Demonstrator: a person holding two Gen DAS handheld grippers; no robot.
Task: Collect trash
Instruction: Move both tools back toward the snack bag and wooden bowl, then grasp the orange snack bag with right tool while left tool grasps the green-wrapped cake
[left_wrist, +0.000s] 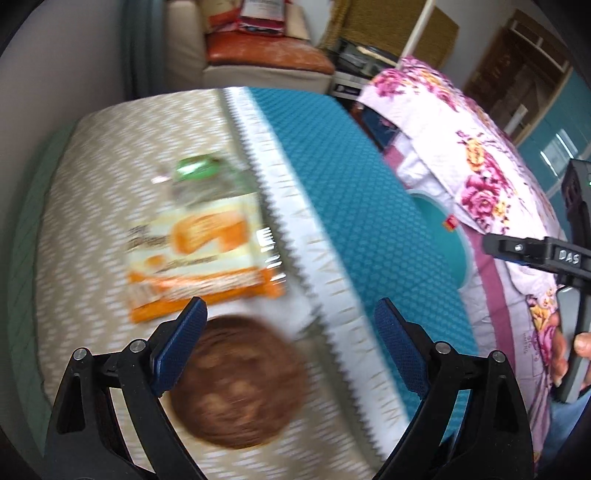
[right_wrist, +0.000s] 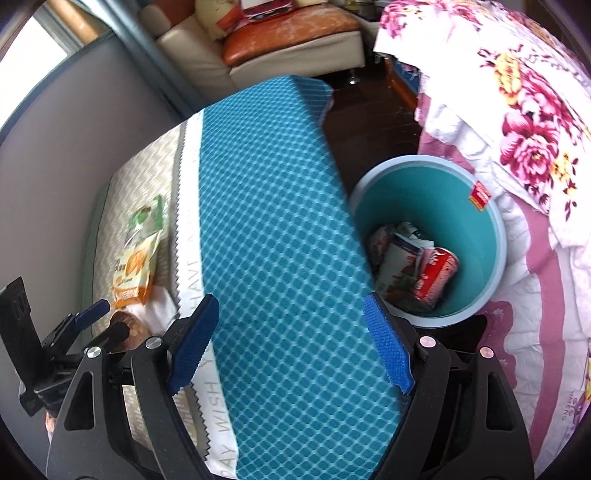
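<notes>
In the left wrist view my left gripper (left_wrist: 291, 332) is open just above a blurred round brown thing (left_wrist: 240, 384) on the beige side of the table cloth (left_wrist: 92, 184). The thing lies by the left finger, not gripped. Beyond it lie an orange snack packet (left_wrist: 199, 251) and a green wrapper (left_wrist: 199, 177). My right gripper (right_wrist: 291, 339) hangs open and empty over the teal cloth (right_wrist: 277, 184). To its right, on the floor, stands the teal bin (right_wrist: 424, 162) with a red can (right_wrist: 436, 273) and crumpled packets inside. The left gripper (right_wrist: 107, 319) shows at lower left beside the brown thing (right_wrist: 125, 332).
A floral quilt (right_wrist: 535, 129) is heaped on the right, close against the bin. A cream sofa with an orange cushion (right_wrist: 288, 33) stands at the back. A grey wall (right_wrist: 55, 166) runs along the table's left side. A finger (left_wrist: 517, 249) of the right gripper shows at the right, with a hand behind it.
</notes>
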